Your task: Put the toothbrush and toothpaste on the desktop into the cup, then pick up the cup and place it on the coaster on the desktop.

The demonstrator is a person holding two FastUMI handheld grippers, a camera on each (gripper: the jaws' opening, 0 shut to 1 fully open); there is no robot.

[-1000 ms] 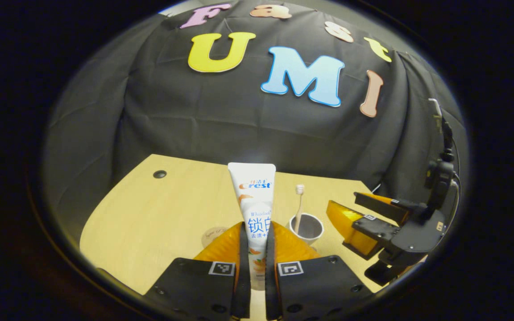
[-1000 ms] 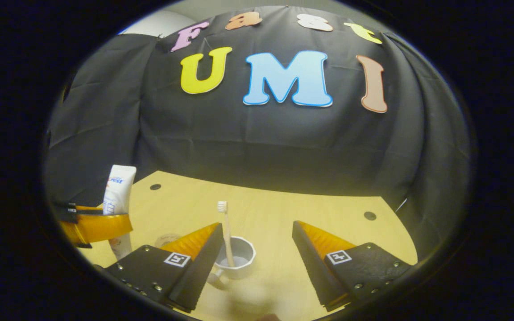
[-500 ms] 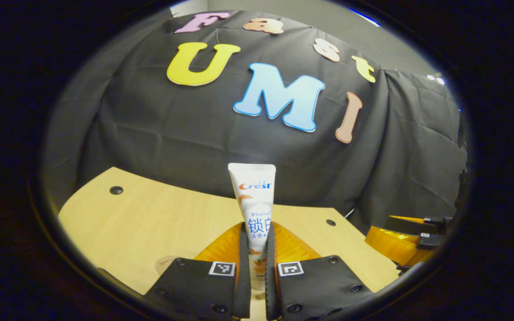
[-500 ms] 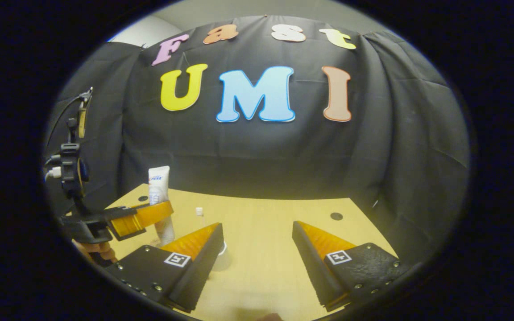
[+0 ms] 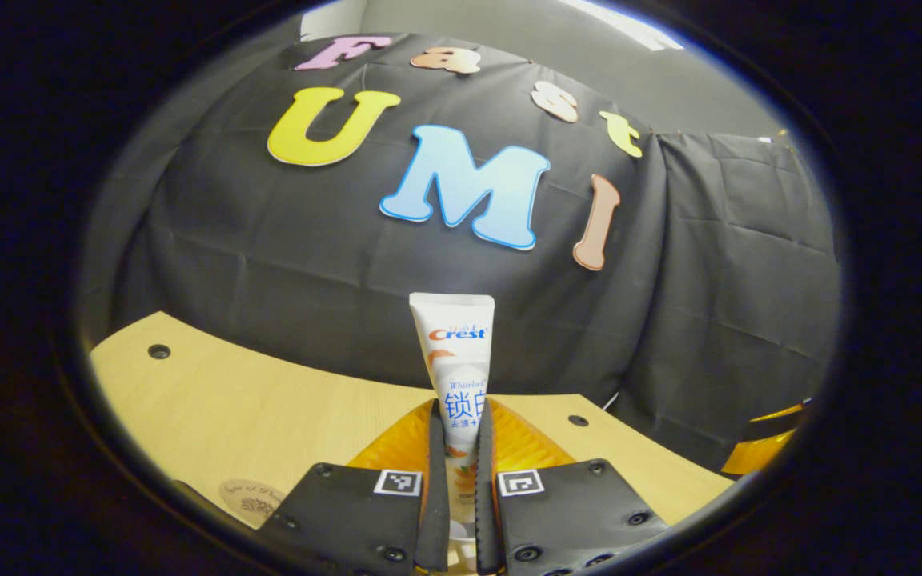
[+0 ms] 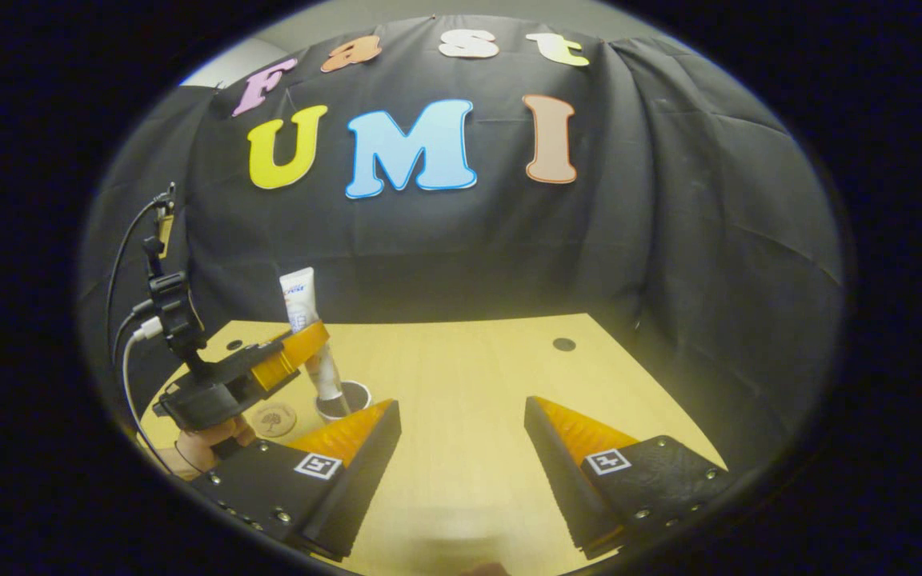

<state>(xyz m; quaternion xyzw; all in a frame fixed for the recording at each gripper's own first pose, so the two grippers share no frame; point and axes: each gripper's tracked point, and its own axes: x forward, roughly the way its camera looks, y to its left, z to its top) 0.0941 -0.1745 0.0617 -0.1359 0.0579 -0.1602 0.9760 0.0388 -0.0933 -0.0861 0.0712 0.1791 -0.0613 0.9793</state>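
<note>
The left hand-held gripper (image 5: 454, 480) is pinching the toothpaste (image 5: 456, 360): both fingers press on the lower part of the tube, which stands upright w/ its flat crimped end at the top. In the right gripper view this same hand-held gripper (image 6: 289, 360) is seen from the side, a hand (image 6: 209, 438) holding it, and the tube hangs just above the cup (image 6: 342, 398), cap end down, at the cup's mouth or already a little inside; I cannot tell which. The toothbrush is not clear to me here, the tube covers that part of the cup.

The right hand-held gripper (image 6: 461, 448) has its fingers spread wide and holds nothing; it hovers over the desk (image 6: 469, 376), to the right of the cup and a bit nearer to the camera.

The coaster (image 6: 272, 418) lies flat on the desk just left of the cup, near but not touching, approx. under the left hand-held gripper. It is seen also in the left gripper view (image 5: 249, 498).

Step in hand, as I judge: putting the toothpaste into the cup. Next move probably needs to lower the tube straight down, then open the fingers so it leans on the rim w/o tipping the cup. After that the cup must go onto the coaster.
</note>
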